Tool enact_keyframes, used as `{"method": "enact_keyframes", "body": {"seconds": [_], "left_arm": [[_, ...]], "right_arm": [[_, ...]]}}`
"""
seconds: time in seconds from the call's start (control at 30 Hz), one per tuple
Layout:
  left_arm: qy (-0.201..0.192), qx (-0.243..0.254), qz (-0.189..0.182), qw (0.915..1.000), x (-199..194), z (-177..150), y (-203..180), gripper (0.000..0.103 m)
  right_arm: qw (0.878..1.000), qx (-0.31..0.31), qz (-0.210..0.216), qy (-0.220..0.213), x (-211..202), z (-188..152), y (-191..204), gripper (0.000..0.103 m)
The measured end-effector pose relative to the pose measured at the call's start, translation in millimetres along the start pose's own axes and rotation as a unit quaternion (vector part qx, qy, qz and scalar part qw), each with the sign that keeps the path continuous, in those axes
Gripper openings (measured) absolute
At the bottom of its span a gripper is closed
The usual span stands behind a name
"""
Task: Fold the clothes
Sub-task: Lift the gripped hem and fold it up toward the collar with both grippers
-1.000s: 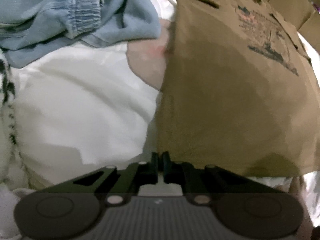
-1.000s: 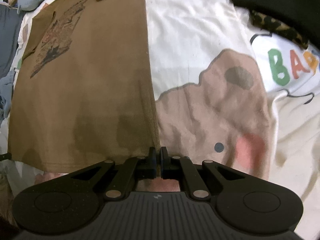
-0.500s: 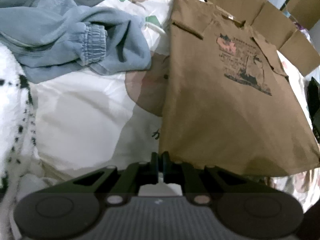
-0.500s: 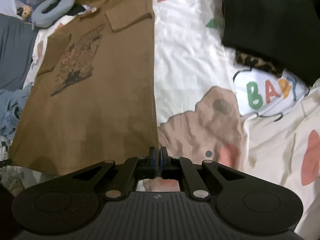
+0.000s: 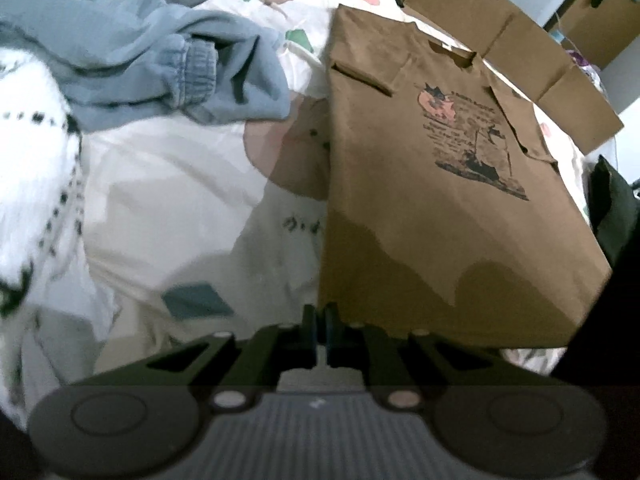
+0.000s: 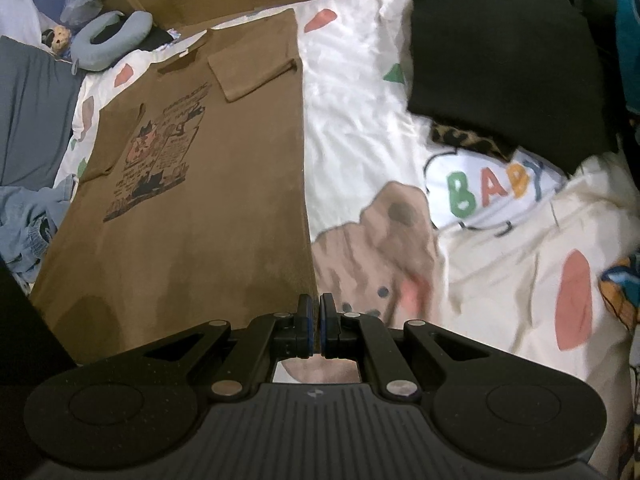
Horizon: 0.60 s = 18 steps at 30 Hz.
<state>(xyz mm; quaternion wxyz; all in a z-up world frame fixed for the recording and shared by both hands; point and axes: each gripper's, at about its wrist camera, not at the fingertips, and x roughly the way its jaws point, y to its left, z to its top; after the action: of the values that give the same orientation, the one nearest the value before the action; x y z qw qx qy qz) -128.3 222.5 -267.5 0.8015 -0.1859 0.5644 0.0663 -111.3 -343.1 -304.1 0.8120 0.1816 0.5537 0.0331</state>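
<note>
A brown T-shirt (image 5: 432, 208) with a dark printed picture lies stretched out, sleeves folded in; it also shows in the right wrist view (image 6: 192, 208). My left gripper (image 5: 319, 316) is shut on the shirt's near left hem corner. My right gripper (image 6: 317, 312) is shut on the near right hem corner. The hem is lifted above the patterned white bedsheet (image 6: 360, 128), and the shirt's collar end still lies on the bed.
A blue denim garment (image 5: 160, 60) lies left of the shirt. A folded black garment (image 6: 504, 48) sits on leopard-print cloth at right. Cardboard boxes (image 5: 520, 40) stand behind the shirt. A blue neck pillow (image 6: 112, 36) and a white spotted fleece (image 5: 28, 160) lie at the edges.
Both grippers have risen and drawn back with the hem corners. The shirt's near end has lifted off the bed, and more of the shirt and bed is in view.
</note>
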Motion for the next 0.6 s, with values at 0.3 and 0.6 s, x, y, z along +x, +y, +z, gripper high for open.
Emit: {"method": "enact_keyframes", "body": {"seconds": [0.3, 0.6], "left_arm": [[0.011, -0.024, -0.009, 0.9996, -6.3, -38.3, 6.4, 0.004], [0.002, -0.045, -0.018, 0.9988, -15.0, -57.4, 8.4, 0.004]], "right_arm": [[1.000, 0.007, -0.002, 0.008, -10.1, -27.8, -10.0, 0.000], [1.000, 0.007, -0.003, 0.012, -16.3, -37.0, -12.2, 0.000]]}}
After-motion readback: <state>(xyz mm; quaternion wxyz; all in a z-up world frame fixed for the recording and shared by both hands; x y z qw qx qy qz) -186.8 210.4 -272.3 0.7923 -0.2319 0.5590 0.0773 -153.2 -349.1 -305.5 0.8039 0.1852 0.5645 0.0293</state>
